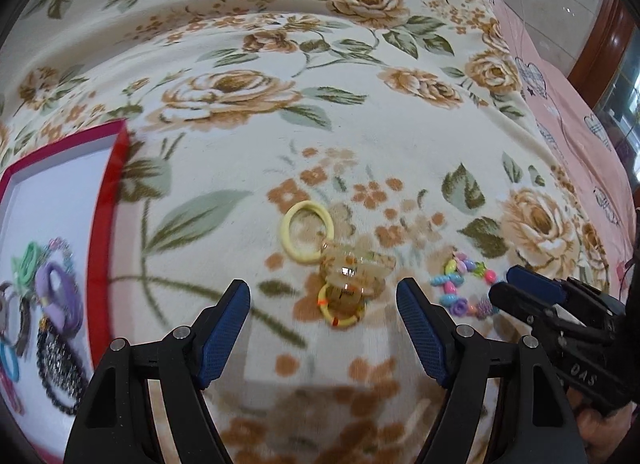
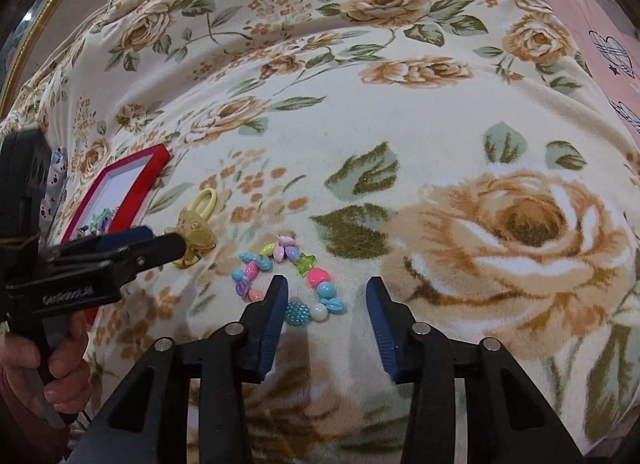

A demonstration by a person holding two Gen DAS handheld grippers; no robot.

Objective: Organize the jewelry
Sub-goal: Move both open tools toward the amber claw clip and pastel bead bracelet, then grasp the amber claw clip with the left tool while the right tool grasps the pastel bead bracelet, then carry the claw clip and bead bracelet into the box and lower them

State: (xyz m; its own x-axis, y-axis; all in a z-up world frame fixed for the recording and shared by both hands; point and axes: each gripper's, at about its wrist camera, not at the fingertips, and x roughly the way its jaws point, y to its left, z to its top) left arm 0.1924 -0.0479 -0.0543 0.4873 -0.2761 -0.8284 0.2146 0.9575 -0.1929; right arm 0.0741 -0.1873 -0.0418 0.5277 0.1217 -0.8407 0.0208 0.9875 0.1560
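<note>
Cream fleece blanket (image 1: 360, 112) printed with tan roses and green leaves covers the whole surface; a pink sheet (image 1: 560, 104) with heart outlines borders it at the far right. Red-rimmed tray (image 1: 105, 224) with a white floor lies at the left, and only the left wrist view shows its contents: a purple scrunchie (image 1: 58, 296), a dark beaded bracelet (image 1: 60, 368) and other hair ties. Left gripper (image 1: 324, 296) hangs spread above an amber hair claw (image 1: 352, 276) lying on small yellow rings, touching a pale yellow hair tie (image 1: 306, 232). Right gripper (image 2: 326, 296) stands partly spread, nothing pinched, its left finger resting over a ring of pastel beads (image 2: 288, 276). "DAS" reads on the right gripper's body in the left view; the left gripper's lettering in the right view is too blurred to read, with a hand (image 2: 52, 368) around its handle.
</note>
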